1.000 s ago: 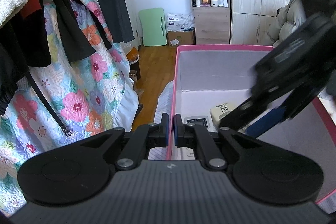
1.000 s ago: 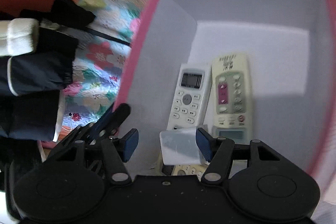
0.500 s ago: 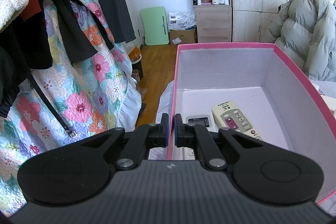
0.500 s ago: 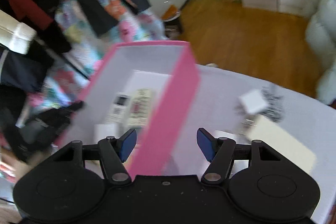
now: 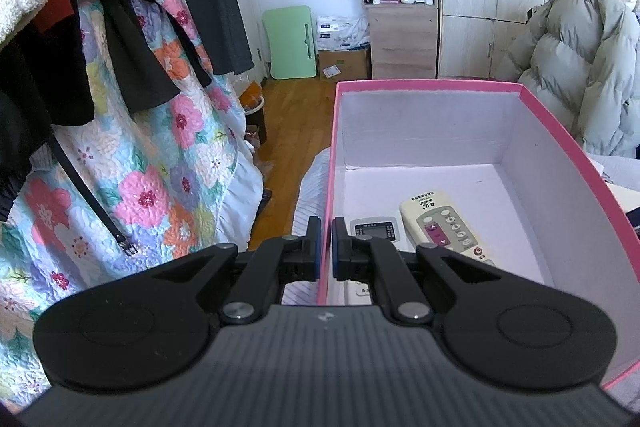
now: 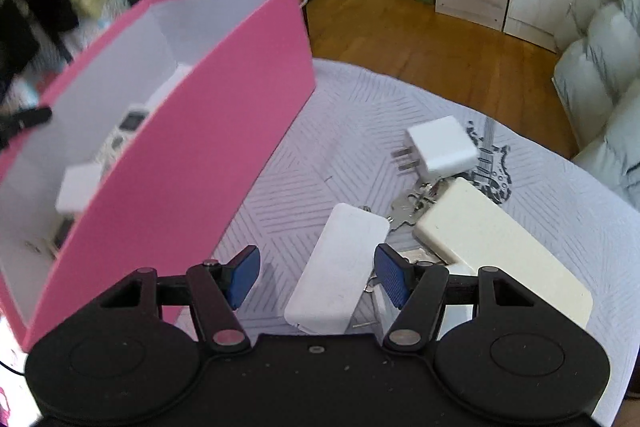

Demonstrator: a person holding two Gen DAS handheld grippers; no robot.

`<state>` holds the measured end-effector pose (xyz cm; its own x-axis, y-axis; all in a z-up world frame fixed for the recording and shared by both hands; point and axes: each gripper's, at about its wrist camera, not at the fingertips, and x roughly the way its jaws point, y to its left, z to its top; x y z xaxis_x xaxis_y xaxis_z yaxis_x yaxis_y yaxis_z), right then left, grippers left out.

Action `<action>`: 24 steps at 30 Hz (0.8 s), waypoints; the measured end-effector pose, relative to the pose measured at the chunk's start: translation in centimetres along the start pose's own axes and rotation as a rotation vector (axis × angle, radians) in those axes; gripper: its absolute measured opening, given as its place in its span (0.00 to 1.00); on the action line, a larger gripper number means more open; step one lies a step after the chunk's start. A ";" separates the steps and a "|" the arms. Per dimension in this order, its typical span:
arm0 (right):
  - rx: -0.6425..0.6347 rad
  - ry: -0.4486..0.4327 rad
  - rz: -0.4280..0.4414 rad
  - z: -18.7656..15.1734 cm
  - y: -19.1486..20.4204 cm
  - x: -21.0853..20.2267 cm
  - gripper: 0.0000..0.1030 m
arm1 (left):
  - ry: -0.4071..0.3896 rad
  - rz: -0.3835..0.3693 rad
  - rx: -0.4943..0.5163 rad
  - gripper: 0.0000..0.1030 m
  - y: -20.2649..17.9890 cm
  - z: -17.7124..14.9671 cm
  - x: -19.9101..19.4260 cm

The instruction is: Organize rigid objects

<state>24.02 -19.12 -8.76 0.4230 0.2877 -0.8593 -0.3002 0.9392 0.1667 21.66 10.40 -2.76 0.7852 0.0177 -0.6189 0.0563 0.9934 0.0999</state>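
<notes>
A pink box (image 5: 560, 131) with a white inside stands on the bed. My left gripper (image 5: 326, 247) is shut on the box's left wall near its front corner. Two remotes lie inside, a white one (image 5: 376, 229) and a cream one (image 5: 444, 227). In the right wrist view the box (image 6: 208, 131) is at the left, with a small white block (image 6: 78, 189) inside. My right gripper (image 6: 316, 277) is open and empty, just above a flat white power bank (image 6: 340, 271). A white plug adapter (image 6: 440, 147), keys (image 6: 408, 207) and a cream case (image 6: 500, 251) lie beside it.
The grey striped bedspread (image 6: 352, 131) carries the loose items. A flowered quilt and hanging dark clothes (image 5: 132, 155) are at the left. A grey puffer jacket (image 5: 580, 67) lies at the right. A wood floor, shelf and cupboards are beyond the bed.
My right gripper has come out of the box, leaving the white block inside, and moved right over the loose items on the bed. My left gripper has stayed shut on the box wall.
</notes>
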 end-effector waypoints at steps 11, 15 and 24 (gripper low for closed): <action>-0.033 0.009 -0.129 0.7 0.5 2.4 0.72 | -0.013 0.044 0.028 0.04 -0.7 -0.2 0.0; -0.056 -0.029 -0.122 -0.1 0.7 2.1 0.55 | -0.013 0.043 0.026 0.05 -0.8 -0.3 0.0; -0.054 -0.144 -0.052 -1.9 1.6 -1.6 0.44 | -0.015 0.045 0.033 0.05 -0.9 -0.4 -0.2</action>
<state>21.25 -18.38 -8.02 0.5560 0.2664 -0.7874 -0.3187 0.9432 0.0940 21.21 9.51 -3.08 0.7968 0.0602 -0.6012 0.0411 0.9873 0.1534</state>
